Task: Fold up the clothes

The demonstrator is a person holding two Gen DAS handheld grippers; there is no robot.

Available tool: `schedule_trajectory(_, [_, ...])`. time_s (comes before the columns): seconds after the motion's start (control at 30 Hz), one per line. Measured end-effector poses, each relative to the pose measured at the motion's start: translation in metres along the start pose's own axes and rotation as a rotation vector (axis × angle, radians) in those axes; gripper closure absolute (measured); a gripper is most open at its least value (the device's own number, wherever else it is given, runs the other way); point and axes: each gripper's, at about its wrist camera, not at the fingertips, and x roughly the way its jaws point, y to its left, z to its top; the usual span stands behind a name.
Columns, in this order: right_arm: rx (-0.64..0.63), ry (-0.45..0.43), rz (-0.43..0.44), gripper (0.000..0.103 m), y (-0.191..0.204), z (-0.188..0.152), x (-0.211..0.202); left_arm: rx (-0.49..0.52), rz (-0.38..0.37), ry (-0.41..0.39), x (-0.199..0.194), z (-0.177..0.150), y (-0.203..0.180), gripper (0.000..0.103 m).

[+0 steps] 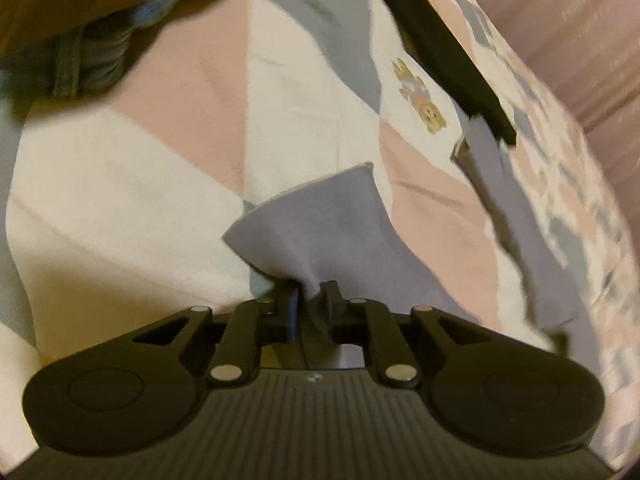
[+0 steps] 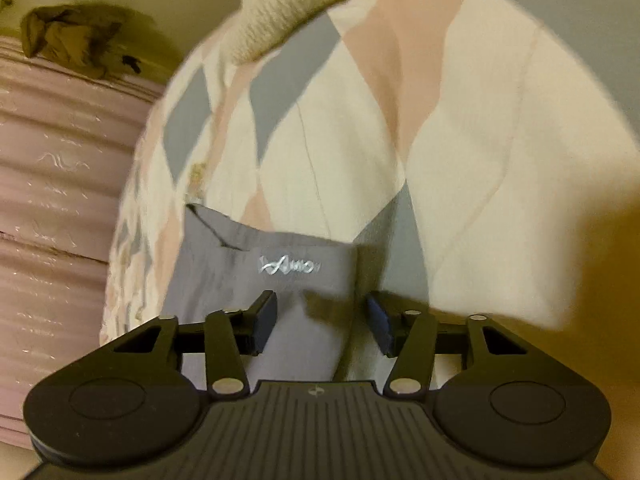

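A lilac-grey garment (image 1: 340, 220) lies on a bed cover (image 1: 168, 152) patterned in pink, white and grey diamonds. My left gripper (image 1: 311, 296) is shut on a bunched corner of this garment, which fans out in front of the fingers. In the right wrist view the same garment (image 2: 224, 280) shows a silver logo (image 2: 290, 267) and a pocket slit. My right gripper (image 2: 322, 320) stands open just above the garment's edge, with cloth under its left finger and nothing pinched. The other gripper's black finger (image 1: 448, 56) reaches in at the upper right of the left wrist view, beside another part of the garment (image 1: 512, 216).
A dark grey and blue pile of clothes (image 1: 92, 60) lies at the upper left of the cover. A cream knitted item (image 2: 304, 4) rests at the cover's far end. Beyond the bed's edge hangs a pink ribbed curtain (image 2: 52, 200), with a brown crumpled object (image 2: 72, 40) on top.
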Motion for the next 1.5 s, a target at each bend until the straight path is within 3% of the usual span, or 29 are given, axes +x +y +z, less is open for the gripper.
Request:
schedule_trajectory(0.03, [0.009,0.014,-0.020,0.093,-0.001,0.004,0.005,0.040,0.016,-0.005,-0.003,-0.001,-0.006,0.101])
schedule_trajectory(0.1, [0.009,0.033,-0.049,0.097,0.002,0.010,0.005,0.089,0.040,-0.020,-0.016,-0.002,-0.016,0.102])
schedule_trajectory(0.2, [-0.033,0.037,-0.042,0.100,0.021,0.019,-0.021,0.124,0.031,-0.062,-0.056,0.002,-0.026,0.102])
schedule_trajectory(0.33, [-0.092,0.037,0.031,0.101,0.058,0.040,-0.069,0.157,0.009,-0.116,-0.122,0.006,-0.026,0.101])
schedule_trajectory(0.5, [-0.189,0.055,0.005,0.101,0.081,0.058,-0.092,0.186,0.044,-0.146,-0.171,-0.012,-0.010,0.101])
schedule_trajectory(0.6, [-0.212,0.096,-0.063,0.101,0.064,0.063,-0.079,0.191,0.089,-0.097,-0.162,-0.033,0.006,0.101])
schedule_trajectory(0.7, [-0.246,0.163,-0.190,0.101,0.037,0.054,-0.048,0.270,0.205,-0.009,-0.125,-0.071,0.020,0.101])
schedule_trajectory(0.8, [-0.264,0.194,-0.246,0.101,0.015,0.042,-0.029,0.289,0.238,0.013,-0.103,-0.101,0.039,0.100])
schedule_trajectory(0.97, [-0.341,0.207,-0.290,0.094,0.017,0.034,-0.019,0.308,0.254,0.002,-0.107,-0.122,0.055,0.096])
schedule_trajectory(1.1, [-0.415,0.203,-0.319,0.092,0.027,0.031,-0.023,0.351,0.317,0.004,-0.119,-0.125,0.060,0.097])
schedule_trajectory(1.17, [-0.509,0.200,-0.388,0.082,0.037,0.027,-0.018,0.407,0.406,0.016,-0.116,-0.125,0.059,0.096])
schedule_trajectory(1.2, [-0.558,0.199,-0.424,0.071,0.042,0.025,-0.016,0.437,0.461,0.023,-0.114,-0.127,0.059,0.095])
schedule_trajectory(1.23, [-0.618,0.159,-0.455,0.064,0.050,0.019,-0.019,0.453,0.507,0.018,-0.115,-0.128,0.061,0.094])
schedule_trajectory(1.33, [-0.812,0.001,-0.530,0.066,0.077,-0.002,-0.037,0.361,0.589,-0.056,-0.138,-0.126,0.065,0.095])
schedule_trajectory(1.37, [-0.877,-0.036,-0.502,0.066,0.086,-0.014,-0.044,0.336,0.561,-0.082,-0.149,-0.127,0.059,0.096])
schedule_trajectory(1.43, [-1.022,-0.061,-0.397,0.066,0.104,-0.044,-0.053,0.441,0.441,-0.113,-0.160,-0.142,0.025,0.096])
schedule_trajectory(1.5, [-1.182,0.071,-0.234,0.066,0.114,-0.090,-0.050,0.588,0.305,-0.137,-0.166,-0.162,-0.014,0.093])
